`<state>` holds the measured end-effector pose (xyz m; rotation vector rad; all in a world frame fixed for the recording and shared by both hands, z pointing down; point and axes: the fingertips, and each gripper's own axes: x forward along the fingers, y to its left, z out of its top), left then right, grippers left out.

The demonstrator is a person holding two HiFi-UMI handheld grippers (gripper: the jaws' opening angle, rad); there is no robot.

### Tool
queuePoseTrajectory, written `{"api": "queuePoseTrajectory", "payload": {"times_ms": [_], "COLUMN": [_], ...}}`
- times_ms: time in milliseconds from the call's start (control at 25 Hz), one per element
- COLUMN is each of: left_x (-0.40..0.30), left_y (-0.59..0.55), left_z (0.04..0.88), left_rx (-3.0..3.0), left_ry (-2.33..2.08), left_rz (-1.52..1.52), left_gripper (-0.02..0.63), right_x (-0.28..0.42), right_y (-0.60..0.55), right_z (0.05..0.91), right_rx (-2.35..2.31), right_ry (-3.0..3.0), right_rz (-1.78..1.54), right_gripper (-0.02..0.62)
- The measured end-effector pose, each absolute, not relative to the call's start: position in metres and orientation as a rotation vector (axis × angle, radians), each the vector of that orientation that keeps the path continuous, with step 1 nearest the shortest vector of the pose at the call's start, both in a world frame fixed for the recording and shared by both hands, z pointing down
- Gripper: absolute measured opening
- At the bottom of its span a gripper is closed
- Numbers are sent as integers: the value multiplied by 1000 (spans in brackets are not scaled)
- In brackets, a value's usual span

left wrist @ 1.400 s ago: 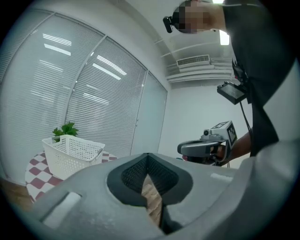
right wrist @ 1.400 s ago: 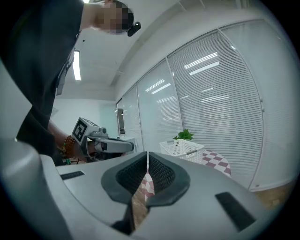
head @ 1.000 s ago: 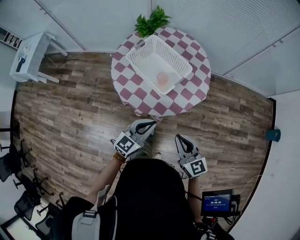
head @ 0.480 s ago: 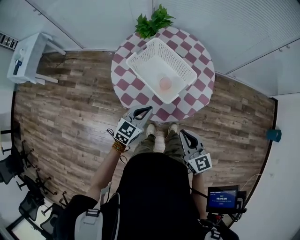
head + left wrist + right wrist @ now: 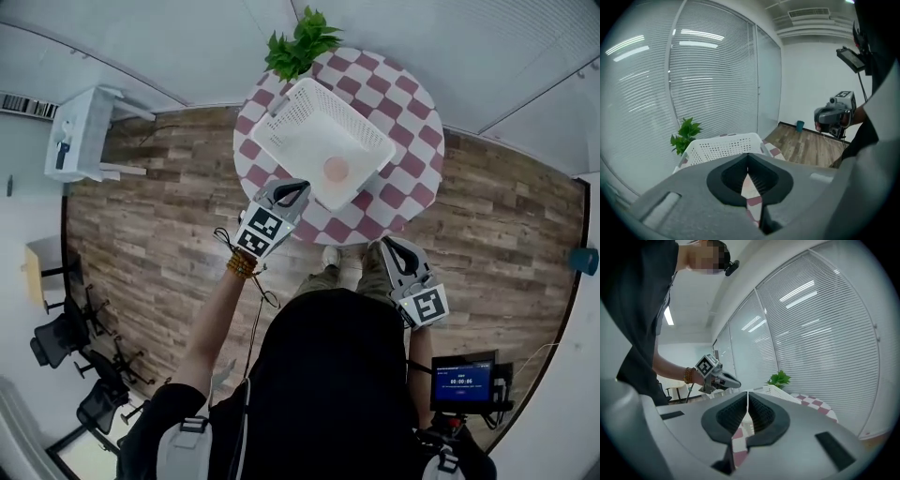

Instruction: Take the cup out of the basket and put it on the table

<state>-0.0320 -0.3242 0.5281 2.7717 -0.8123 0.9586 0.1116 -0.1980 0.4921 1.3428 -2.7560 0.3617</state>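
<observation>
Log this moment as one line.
cup: in basket, untouched | left tool: shut, empty, beside basket | right tool: shut, empty, near table edge

A: Any legible txt?
B: None. Blue screen (image 5: 464,382), bottom rt of head view, has white digits, too small to read.
A: Cubes?
B: Left cube (image 5: 260,232), right cube (image 5: 428,306): b/w square marker patterns only, no letters or nos.
</observation>
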Motion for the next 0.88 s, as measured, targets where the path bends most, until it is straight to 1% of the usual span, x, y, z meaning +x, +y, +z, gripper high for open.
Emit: {"api": "queuePoseTrajectory", "payload": {"times_ms": [240,440,560,680,760,880], "left_x": [2,21,26,31,34,23], "left_y": [-381,-409,-410,-413,-416,-415], "left_z": [532,579,612,642,658,674], "left_rx": [2815,2648,2500,2377,2324,2244], "left_ry": [-556,-347,-217,-154,-136,-88], "left_rz": [1208,1487,1588,1689,1753,1820], "left_gripper": [5,6,6,34,40,55], "right_x": [166,211,231,253,266,265], "right_y": [-204,-202,-200,-200,-199,-195], "right_z": [504,520,529,536,540,544], "right_rx": [1497,1610,1657,1690,1711,1722], "right_ry": [-2708,-2631,-2616,-2625,-2611,-2607], "right_rz": [427,500,517,522,540,553], "right_gripper": [12,11,11,12,12,12]}}
